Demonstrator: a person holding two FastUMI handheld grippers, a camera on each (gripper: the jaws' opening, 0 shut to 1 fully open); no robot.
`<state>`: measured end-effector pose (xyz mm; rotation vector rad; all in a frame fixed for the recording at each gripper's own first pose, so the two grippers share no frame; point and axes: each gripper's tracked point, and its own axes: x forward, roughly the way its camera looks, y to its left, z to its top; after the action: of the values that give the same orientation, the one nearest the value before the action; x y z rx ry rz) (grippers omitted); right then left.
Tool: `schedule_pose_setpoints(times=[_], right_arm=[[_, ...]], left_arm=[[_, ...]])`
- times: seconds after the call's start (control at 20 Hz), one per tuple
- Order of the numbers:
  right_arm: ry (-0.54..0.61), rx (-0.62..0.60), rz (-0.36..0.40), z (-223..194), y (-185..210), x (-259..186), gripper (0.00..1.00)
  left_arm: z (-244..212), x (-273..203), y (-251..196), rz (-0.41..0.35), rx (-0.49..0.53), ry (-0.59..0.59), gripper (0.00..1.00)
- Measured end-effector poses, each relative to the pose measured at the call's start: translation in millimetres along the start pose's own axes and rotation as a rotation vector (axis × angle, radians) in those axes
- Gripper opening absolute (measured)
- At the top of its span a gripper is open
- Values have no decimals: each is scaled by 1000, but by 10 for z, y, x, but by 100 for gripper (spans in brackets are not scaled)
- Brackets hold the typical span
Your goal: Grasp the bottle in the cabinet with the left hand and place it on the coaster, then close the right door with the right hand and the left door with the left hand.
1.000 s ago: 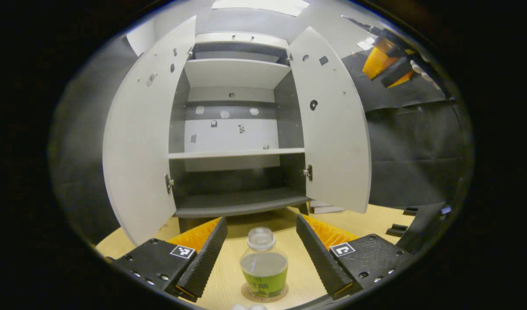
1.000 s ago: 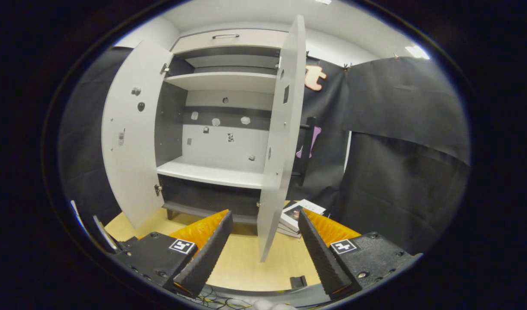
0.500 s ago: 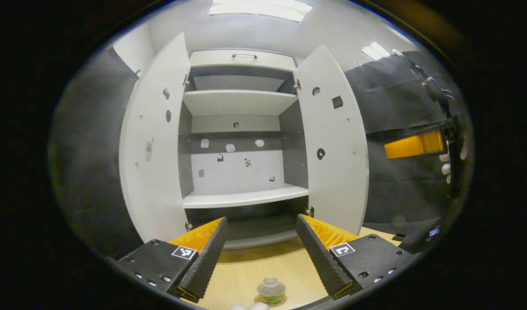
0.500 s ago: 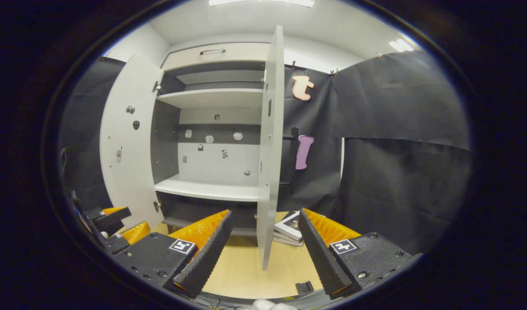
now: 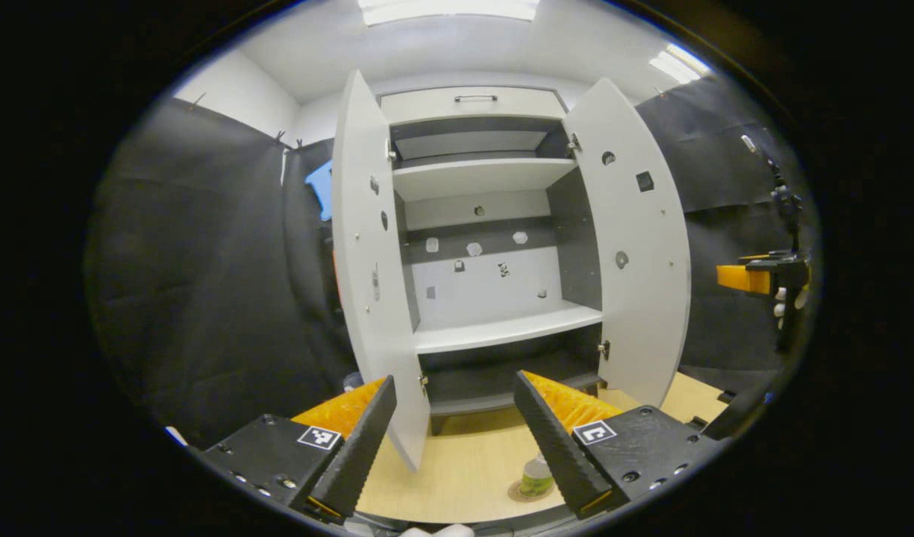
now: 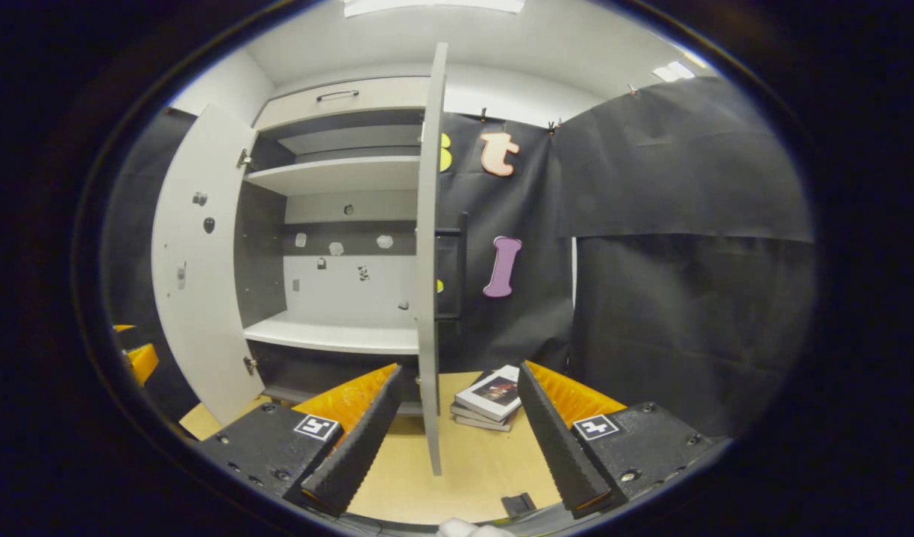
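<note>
**Bottle placed; the right door is to be closed next**

The first step is judged as done: the bottle (image 5: pixel 536 475) is seen standing upright on the coaster (image 5: pixel 524 492), on the wooden table (image 5: pixel 464 477) in front of the cabinet (image 5: pixel 494 246), just beside the right finger of the left gripper (image 5: pixel 451 440). The bottle is small and clear, with green content in its lower part; its cap is hidden behind the finger. The left gripper is spread wide and nothing is held in it.

The step in hand is judged to be the closing of the right door (image 6: pixel 429 261). This door is seen edge-on between the fingers of the right gripper (image 6: pixel 457 440), which is also spread wide and holds nothing. The door is not yet touched. For the next move, the gripper must be brought against the outer face of the door and the door pushed toward the cabinet. The left door (image 5: pixel 371 253) is open as well.
</note>
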<state>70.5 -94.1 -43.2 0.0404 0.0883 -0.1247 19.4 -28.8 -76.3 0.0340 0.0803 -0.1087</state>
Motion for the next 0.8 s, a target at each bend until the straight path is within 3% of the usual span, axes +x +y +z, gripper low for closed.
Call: schedule_pose_setpoints(times=[0.15,0.35,0.7,0.8], right_arm=[[-13,-1,-41,163,-342,265,99],[-20,-12,-30,377,-617,702,100],[-49,-40,136,695,-370,1234,100],[-53,-59,156,738,-360,1271,96]], left_arm=[[-13,-21,-29,16,-14,9,97],[-19,-6,-159,25,-47,38,97],[75,-36,-152,142,-61,16,97],[78,-73,-132,174,-60,18,96]])
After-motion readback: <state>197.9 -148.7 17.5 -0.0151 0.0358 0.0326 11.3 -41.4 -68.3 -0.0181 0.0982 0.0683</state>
